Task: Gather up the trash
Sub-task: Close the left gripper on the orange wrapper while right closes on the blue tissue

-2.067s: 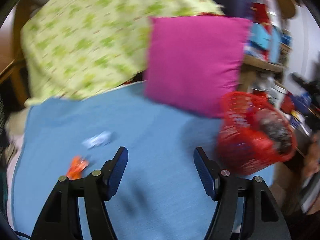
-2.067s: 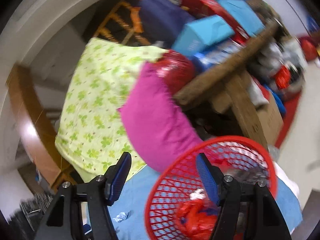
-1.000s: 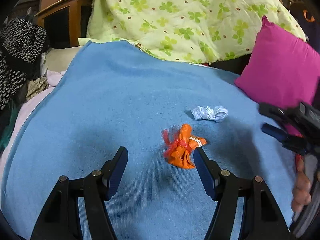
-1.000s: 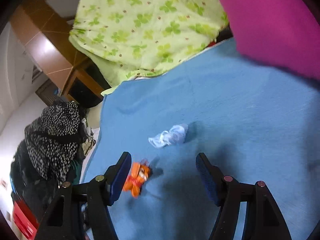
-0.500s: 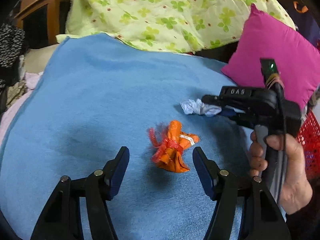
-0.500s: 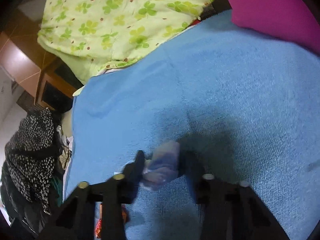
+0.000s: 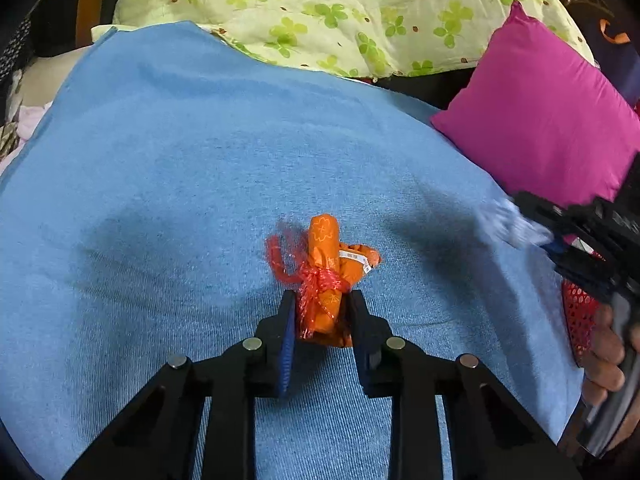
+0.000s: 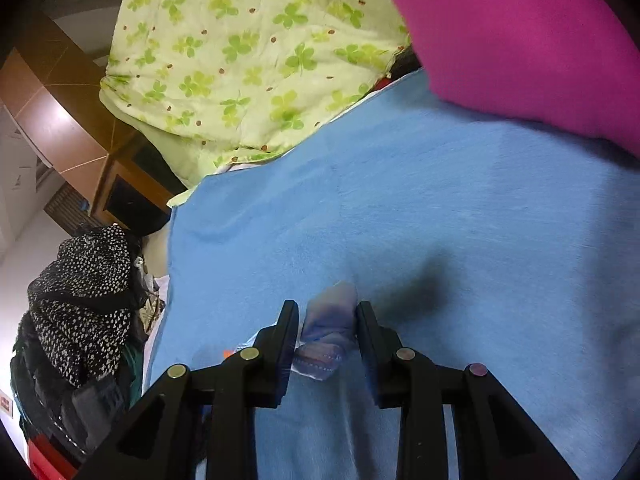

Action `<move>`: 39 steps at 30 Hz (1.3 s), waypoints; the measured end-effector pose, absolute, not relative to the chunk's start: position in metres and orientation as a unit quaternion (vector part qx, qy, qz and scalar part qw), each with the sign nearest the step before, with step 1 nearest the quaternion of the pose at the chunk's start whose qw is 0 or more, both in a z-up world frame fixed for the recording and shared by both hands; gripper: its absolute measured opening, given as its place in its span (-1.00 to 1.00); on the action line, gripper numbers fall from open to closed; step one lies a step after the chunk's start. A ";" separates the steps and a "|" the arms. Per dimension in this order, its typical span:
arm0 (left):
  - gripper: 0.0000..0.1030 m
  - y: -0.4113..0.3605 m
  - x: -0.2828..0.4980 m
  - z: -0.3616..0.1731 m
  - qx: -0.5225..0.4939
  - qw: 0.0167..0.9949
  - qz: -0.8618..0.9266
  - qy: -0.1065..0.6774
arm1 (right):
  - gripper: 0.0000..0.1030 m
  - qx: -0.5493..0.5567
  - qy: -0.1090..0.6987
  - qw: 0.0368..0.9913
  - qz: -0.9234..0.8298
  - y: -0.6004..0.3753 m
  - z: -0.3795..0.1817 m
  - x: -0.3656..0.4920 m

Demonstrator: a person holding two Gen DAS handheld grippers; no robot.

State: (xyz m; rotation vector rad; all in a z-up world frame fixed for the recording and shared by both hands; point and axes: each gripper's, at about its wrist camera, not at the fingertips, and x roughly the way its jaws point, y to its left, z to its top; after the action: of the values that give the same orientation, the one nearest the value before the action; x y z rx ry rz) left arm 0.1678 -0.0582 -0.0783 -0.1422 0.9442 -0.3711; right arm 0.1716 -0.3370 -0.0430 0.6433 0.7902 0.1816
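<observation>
Blue blanket [image 7: 200, 152] on the bed bears both scraps, each now pinched: left gripper [image 7: 322, 312] jaws clamp the orange wrapper [image 7: 326, 276], right gripper [image 8: 328, 332] jaws the pale wad [image 8: 330, 320]; binning in the red basket [image 7: 578, 312] remains.

2 wrist cameras, both angled down, close over a blue blanket [image 7: 200, 152].
Each looks forward between its own gripper's fingers; both share the blanket, the green clover quilt [image 8: 240, 48] and the pink cushion [image 7: 540, 112]; the left view catches the right gripper [image 7: 552, 236] at its right edge.

A blue blanket [image 7: 200, 152] covers the bed; behind it lie a clover-print quilt [image 7: 328, 4] and a magenta pillow [image 7: 548, 116].
</observation>
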 end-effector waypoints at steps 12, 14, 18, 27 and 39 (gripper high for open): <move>-0.50 -0.074 0.087 -0.053 -0.046 0.872 -0.201 0.444 | -0.39 0.291 0.399 0.866 0.079 -0.353 -0.036 0.078; -0.49 -0.077 0.077 -0.053 -0.049 0.868 -0.209 0.447 | -0.34 0.285 0.413 0.862 0.077 -0.352 -0.041 0.070; -0.47 -0.082 0.064 -0.058 -0.033 0.865 -0.207 0.456 | -0.30 0.260 0.467 0.842 0.074 -0.345 -0.058 0.058; -0.09 -0.071 0.067 -0.049 -0.035 0.874 -0.200 0.441 | 0.35 0.252 0.421 0.867 0.091 -0.369 -0.040 0.034; -0.09 -0.100 0.079 -0.073 0.011 0.860 -0.203 0.469 | 0.32 0.259 0.497 0.823 0.092 -0.368 -0.064 0.037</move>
State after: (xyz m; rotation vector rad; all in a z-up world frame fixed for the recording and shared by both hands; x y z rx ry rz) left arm 0.0788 -0.1003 -0.0729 0.0237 0.9847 -0.4253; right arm 0.0371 -0.3681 -0.0636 0.5502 1.0573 0.1957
